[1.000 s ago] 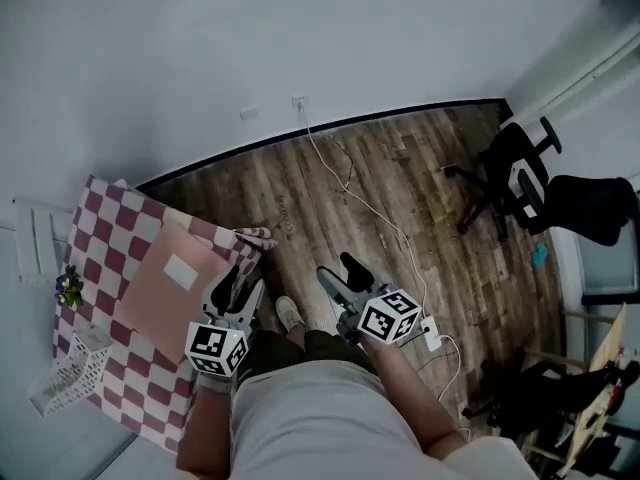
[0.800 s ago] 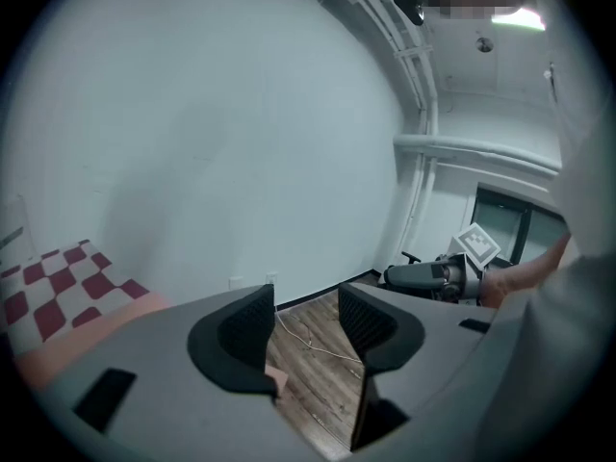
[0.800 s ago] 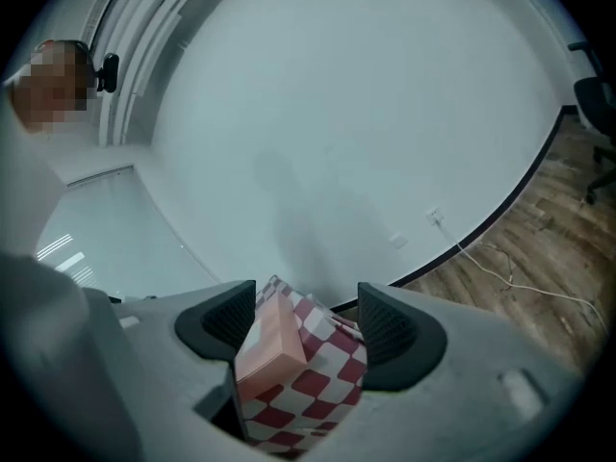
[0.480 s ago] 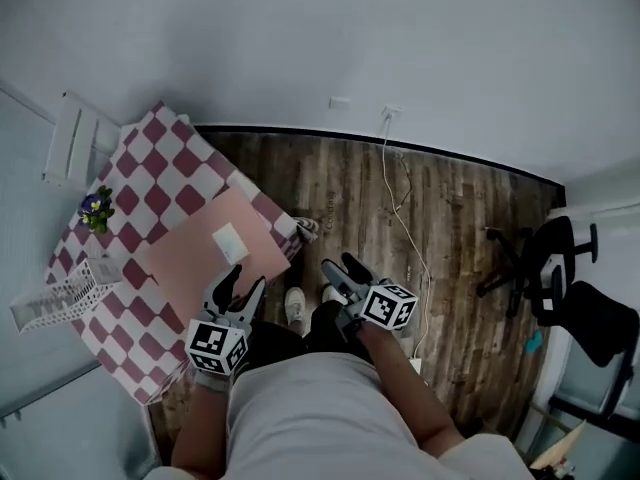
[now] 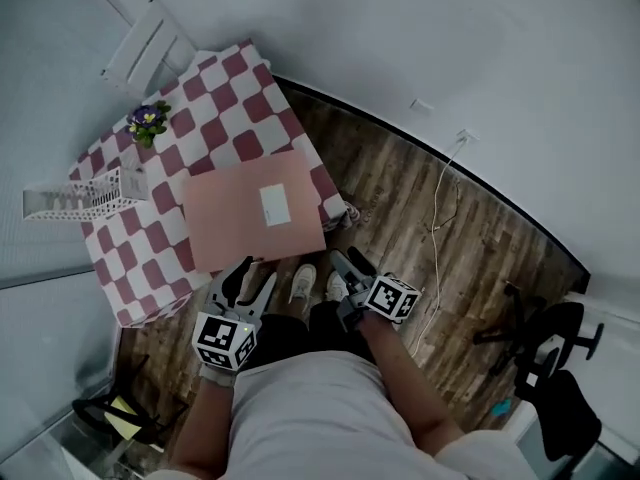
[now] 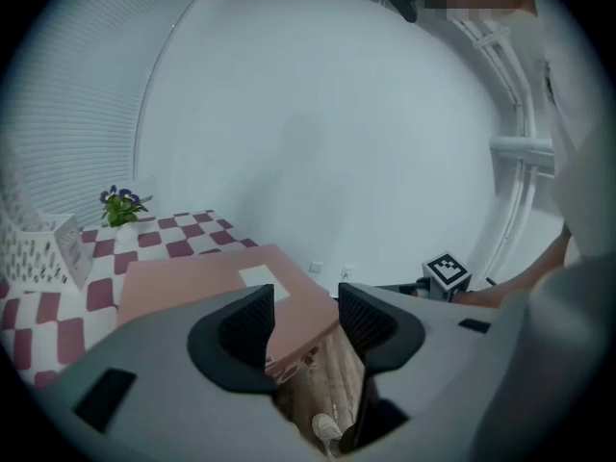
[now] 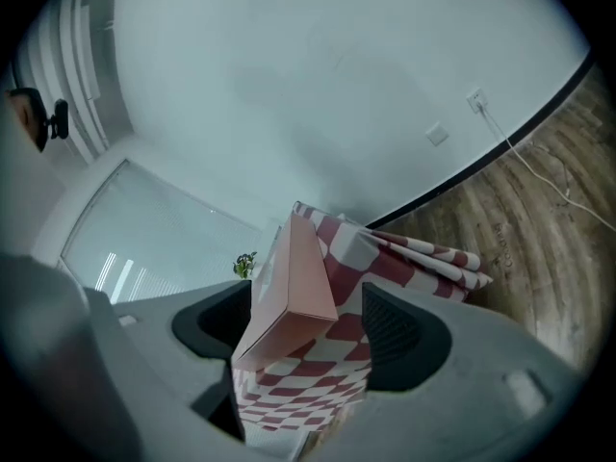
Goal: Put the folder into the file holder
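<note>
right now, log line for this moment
folder: flat on table | file holder: apart | left tool: open | right tool: just opening, folder corner between, ungripped

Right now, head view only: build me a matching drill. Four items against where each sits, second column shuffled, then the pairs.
1. pink folder
2. white mesh file holder
3. potted purple flower
4. black office chair

A. on the wooden floor, far right
B. flat on the checkered tablecloth, label up
C. left corner of that cloth
D. cloth edge by the wall, beyond the holder

Pairs: 1-B, 2-C, 3-D, 4-A
</note>
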### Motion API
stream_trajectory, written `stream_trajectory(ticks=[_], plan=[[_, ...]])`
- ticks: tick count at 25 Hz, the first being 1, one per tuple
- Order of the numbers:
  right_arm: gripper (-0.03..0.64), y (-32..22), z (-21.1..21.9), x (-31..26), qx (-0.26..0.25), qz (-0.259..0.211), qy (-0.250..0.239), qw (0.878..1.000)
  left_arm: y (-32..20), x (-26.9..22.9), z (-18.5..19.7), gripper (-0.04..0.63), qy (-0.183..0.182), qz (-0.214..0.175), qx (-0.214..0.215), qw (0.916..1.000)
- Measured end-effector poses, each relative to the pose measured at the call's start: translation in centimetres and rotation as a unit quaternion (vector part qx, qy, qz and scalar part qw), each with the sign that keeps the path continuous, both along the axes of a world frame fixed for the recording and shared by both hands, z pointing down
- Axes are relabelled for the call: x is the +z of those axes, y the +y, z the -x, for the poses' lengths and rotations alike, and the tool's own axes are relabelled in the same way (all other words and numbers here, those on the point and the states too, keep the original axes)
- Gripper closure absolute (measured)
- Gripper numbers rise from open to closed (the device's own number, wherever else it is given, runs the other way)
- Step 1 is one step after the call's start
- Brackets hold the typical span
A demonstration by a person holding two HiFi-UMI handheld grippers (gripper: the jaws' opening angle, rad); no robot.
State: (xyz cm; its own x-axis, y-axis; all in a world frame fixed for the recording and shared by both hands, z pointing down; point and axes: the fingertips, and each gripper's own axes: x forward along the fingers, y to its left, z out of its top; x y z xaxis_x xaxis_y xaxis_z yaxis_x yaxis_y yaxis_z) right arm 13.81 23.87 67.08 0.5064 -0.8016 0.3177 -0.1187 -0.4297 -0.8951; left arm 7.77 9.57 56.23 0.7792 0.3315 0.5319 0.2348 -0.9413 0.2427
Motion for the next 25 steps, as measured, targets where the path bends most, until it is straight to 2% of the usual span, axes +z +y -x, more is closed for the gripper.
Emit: stream_trajectory(ticks=[5,10,13,16,18,25], plan=[[0.275,-2.4,0.5,2.2,-0.024,-0.038,-0.046,0.998,-1.2,0.8,3.1,0.408,-0.018,-0.015,-0.06,0.9979],[0.275,-4.3,0.7,3.3,-0.046,-0.055,-0.055,0.996,-2.1,1.2,6.0,0.408,-0.033,-0.023,-0.112,0.9929],[0.275,-4.9,0.5,3.8,-0.061,-0.049,-0.05,0.996,-2.6,1.7,7.7,0.408,-0.038,-0.028,-0.143,0.9886],[0.275,-6.2,0.4,3.4,-0.044,-0.116,-0.085,0.989,-2.7,1.8,8.9,0.408,-0.042,-0.032,-0.168,0.9843],[0.275,-6.7,0.2,3.3,-0.052,-0.129,-0.091,0.986,-2.6,1.7,9.5,0.408,-0.044,-0.033,-0.184,0.9814],[0.296,-6.9,0.3,3.3,-0.075,-0.103,-0.091,0.988,-2.3,2.0,11.3,0.408,-0.034,-0.037,-0.231,0.9716]])
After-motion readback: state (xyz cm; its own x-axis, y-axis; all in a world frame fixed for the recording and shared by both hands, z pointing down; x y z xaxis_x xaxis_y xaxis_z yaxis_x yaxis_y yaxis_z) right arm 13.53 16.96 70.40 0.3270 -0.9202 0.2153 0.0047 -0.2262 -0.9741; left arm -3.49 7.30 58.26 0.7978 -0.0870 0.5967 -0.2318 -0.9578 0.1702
